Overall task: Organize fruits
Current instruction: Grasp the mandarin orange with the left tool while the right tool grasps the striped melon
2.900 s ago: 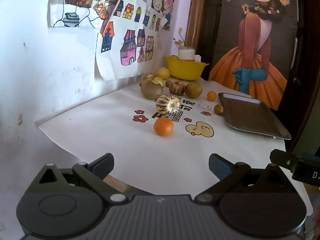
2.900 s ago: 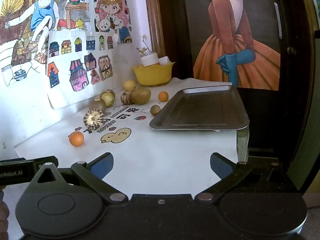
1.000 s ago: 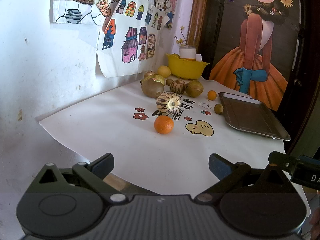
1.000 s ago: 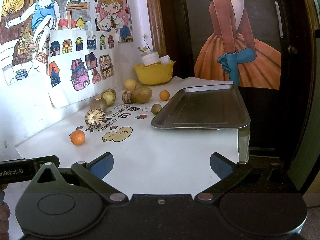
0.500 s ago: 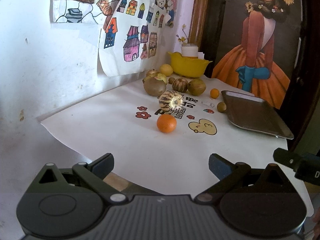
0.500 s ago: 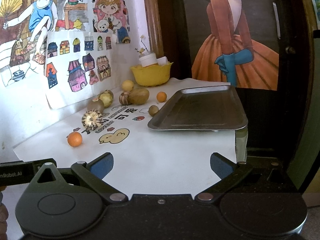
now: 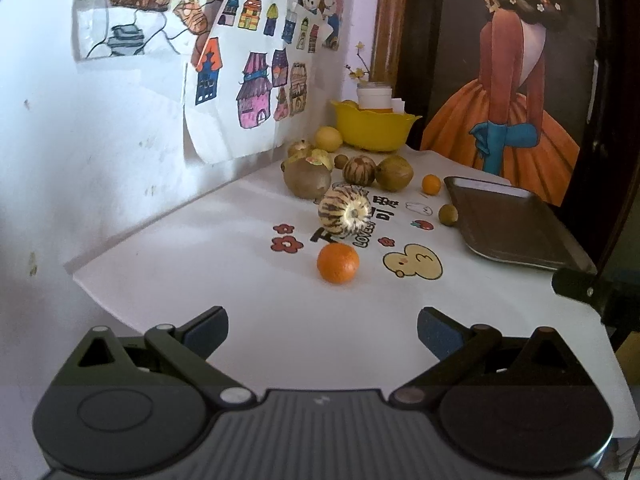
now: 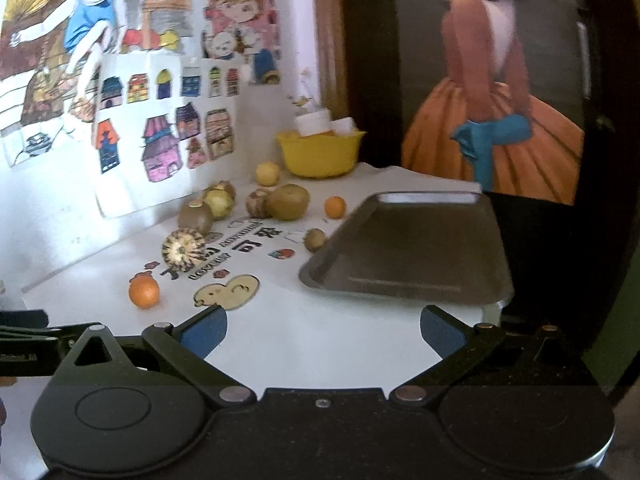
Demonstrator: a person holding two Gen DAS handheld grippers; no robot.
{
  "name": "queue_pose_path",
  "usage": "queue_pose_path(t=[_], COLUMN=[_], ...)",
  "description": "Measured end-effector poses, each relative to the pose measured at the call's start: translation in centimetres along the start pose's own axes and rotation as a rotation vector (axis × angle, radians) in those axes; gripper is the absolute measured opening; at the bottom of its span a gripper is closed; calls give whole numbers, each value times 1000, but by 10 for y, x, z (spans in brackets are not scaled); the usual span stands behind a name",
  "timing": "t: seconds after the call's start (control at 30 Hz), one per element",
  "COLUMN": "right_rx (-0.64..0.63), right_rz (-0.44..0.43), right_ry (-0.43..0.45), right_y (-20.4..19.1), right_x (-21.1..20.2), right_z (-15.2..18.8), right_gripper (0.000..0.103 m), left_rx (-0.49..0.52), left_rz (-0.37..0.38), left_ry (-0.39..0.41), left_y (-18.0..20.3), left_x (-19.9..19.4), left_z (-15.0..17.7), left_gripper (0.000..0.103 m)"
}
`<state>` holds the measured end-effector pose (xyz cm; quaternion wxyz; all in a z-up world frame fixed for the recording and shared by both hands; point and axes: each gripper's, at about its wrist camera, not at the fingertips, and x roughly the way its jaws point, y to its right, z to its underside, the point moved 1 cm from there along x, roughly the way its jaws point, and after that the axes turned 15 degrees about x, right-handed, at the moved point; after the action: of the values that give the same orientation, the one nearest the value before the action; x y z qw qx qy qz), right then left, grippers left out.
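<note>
Room: white wall hung with coloured drawings (image 7: 256, 92); a dark door panel with a painted figure in an orange dress (image 7: 508, 120) stands behind the table's far edge.
Table (image 7: 240, 300): white top with printed cartoon stickers, including a yellow duck (image 7: 414, 262) near the middle.
Left gripper (image 7: 322, 330): jaws spread wide, nothing between them; it hovers over the table's near edge, pointed at the fruit.
Right gripper (image 8: 323, 330): jaws spread wide, holding nothing; it hovers over the near edge, facing the tray.
Orange (image 7: 338, 263): nearest fruit to the near edge, alone, just left of the duck sticker.
Striped melon (image 7: 345, 211): just behind the orange, lying on its side, apart from it.
Fruit cluster: brown round fruit (image 7: 307, 178), small striped fruit (image 7: 360, 171) and green-brown fruit (image 7: 394, 173) sit close together toward the far edge; a yellow lemon (image 7: 329, 139) lies behind them near the wall.
Small orange fruit (image 7: 431, 184): between the cluster and the tray.
Small brown fruit (image 7: 447, 214): just beside the tray's left rim.
Tray (image 8: 492, 280): dark metal, along the table's right edge, no fruit inside.
Yellow bowl (image 7: 374, 128): far corner, with a white container (image 7: 374, 97) inside it.
</note>
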<state>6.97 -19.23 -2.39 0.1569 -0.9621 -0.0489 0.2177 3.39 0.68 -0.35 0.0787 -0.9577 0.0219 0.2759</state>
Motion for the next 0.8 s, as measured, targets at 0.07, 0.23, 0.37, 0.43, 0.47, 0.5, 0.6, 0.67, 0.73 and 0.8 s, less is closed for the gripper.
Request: queue_pose_path(t=[0.07,0.23,0.37,0.43,0.47,0.5,0.6,0.67,0.73,0.8], right_rx=[-29,-85,-100,-102,-102,-99,-65,-40,-18,5], right_rz=[-27,-89,-139,-148,-151,-158,-185,-197,-212,-236], right_ry=[-10,-59,-123,-143,-160,-175,-229,-267,-301,-338], right_y=[-3,-16,-24,-26,-27,-27,-27,-26,-27,-30], right_x=[6,26,49,57,64,69,86,98,108,119], right_z=[-7,-26,-46,-51,-56,-58,-66,-71,-74,-77], right_gripper=[103,103,103,103,103,102,102,102,102,102], left_rx=[20,59,75,81,82,82,82,86,90,95], left_rz=[2,13,29,35,38,40,41,44,43,44], left_ry=[-1,-13,-29,-37,-42,-46,-53,-54,-57,-57], left_y=[-1,-4,-5,-5,-5,-6,-7,-7,-7,-7], left_x=[5,17,29,35,38,40,47,50,53,56], left_z=[-4,-12,-17,-19,-20,-20,-22,-23,-25,-26], left_gripper=[103,103,103,102,103,103,102,102,101,99])
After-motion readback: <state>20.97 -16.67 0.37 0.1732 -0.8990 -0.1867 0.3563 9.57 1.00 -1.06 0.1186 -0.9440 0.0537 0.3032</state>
